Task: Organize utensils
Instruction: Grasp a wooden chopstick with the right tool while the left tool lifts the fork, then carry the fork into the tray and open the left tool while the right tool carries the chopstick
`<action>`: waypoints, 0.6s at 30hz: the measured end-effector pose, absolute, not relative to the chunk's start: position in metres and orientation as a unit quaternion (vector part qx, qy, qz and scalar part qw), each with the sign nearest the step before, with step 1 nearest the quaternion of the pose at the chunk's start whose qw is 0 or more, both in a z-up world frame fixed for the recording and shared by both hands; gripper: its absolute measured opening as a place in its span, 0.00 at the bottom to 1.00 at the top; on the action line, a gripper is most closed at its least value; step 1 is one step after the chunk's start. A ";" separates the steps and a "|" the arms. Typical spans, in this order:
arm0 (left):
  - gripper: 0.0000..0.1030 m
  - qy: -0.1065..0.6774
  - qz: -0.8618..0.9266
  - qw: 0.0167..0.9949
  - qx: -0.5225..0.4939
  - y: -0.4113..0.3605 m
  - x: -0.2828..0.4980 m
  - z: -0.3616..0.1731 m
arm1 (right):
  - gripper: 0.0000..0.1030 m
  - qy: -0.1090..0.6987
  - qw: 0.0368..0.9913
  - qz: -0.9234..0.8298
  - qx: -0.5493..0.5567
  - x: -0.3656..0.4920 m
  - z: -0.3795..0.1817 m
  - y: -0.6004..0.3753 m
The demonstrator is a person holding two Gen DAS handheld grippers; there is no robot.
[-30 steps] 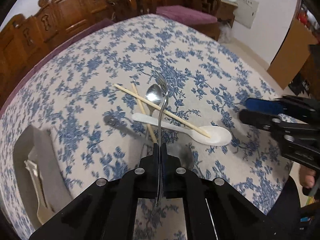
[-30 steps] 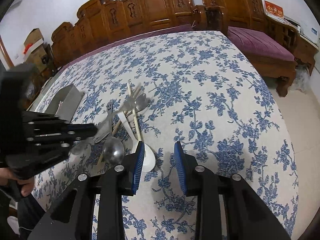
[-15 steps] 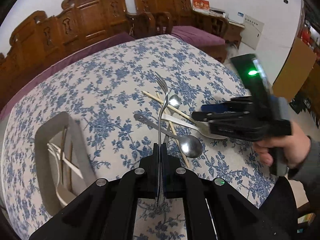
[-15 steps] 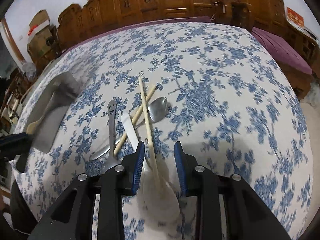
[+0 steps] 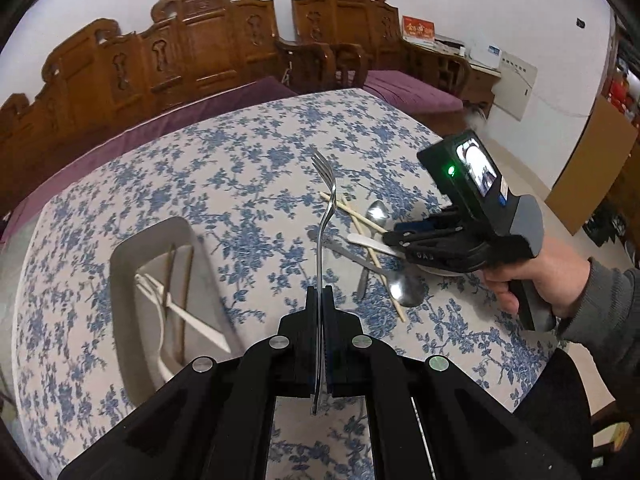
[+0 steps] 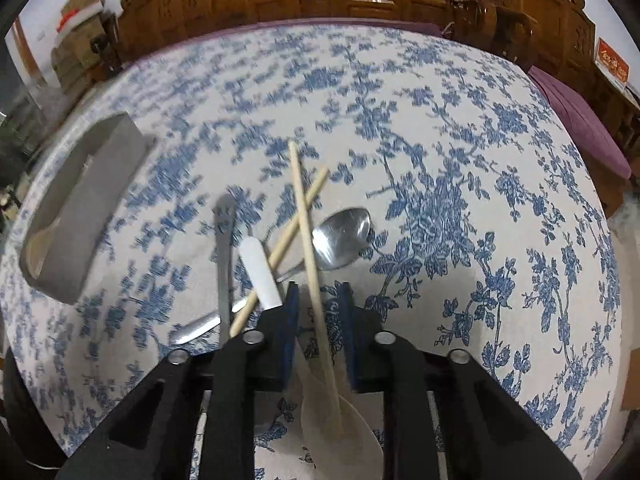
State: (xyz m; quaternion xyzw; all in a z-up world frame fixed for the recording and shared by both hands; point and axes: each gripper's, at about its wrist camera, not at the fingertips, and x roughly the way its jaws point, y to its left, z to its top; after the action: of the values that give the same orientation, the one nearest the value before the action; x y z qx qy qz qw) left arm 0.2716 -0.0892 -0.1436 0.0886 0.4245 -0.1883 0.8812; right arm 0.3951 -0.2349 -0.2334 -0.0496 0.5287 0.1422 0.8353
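My left gripper (image 5: 319, 300) is shut on a metal fork (image 5: 326, 208), held upright above the table, right of the grey tray (image 5: 120, 264). The tray holds a white plastic fork and chopsticks. My right gripper (image 6: 318, 300) is open and low over the utensil pile, its jaws on either side of a chopstick (image 6: 306, 232) that lies on the white spoon (image 6: 260, 272). A second chopstick (image 6: 280, 252), a metal spoon (image 6: 344, 236) and a metal handle (image 6: 225, 256) lie in the pile. The right gripper (image 5: 400, 240) also shows in the left wrist view.
The table has a blue-flowered cloth (image 6: 460, 160). The grey tray (image 6: 76, 208) stands at the left in the right wrist view. Carved wooden chairs (image 5: 192, 48) ring the far side. A cardboard box (image 5: 592, 172) stands on the floor at the right.
My left gripper has lifted the fork and swung left towards the tray. My right gripper has moved forward and down over the pile, so that a chopstick now lies between its jaws.
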 end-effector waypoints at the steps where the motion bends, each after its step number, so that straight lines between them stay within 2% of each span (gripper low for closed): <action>1: 0.02 0.424 -0.186 0.882 0.088 -0.086 0.271 -0.143 | 0.14 0.525 0.838 0.139 -0.055 0.394 -0.233 -0.233; 3: 0.02 0.421 -0.182 0.884 0.085 -0.080 0.269 -0.141 | 0.06 0.524 0.839 0.130 -0.063 0.393 -0.233 -0.232; 10: 0.02 0.417 -0.163 0.891 0.079 -0.055 0.266 -0.139 | 0.05 0.507 0.848 0.137 -0.075 0.382 -0.222 -0.226; 18: 0.02 0.416 -0.136 0.896 0.071 -0.024 0.273 -0.138 | 0.05 0.465 0.866 0.167 -0.071 0.366 -0.179 -0.204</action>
State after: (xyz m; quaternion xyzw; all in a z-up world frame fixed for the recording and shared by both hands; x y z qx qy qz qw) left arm 0.2727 -0.0236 -0.1379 0.0709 0.4158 -0.1357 0.8965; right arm 0.3658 -0.2038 -0.1791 -0.0709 0.4652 0.1675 0.8663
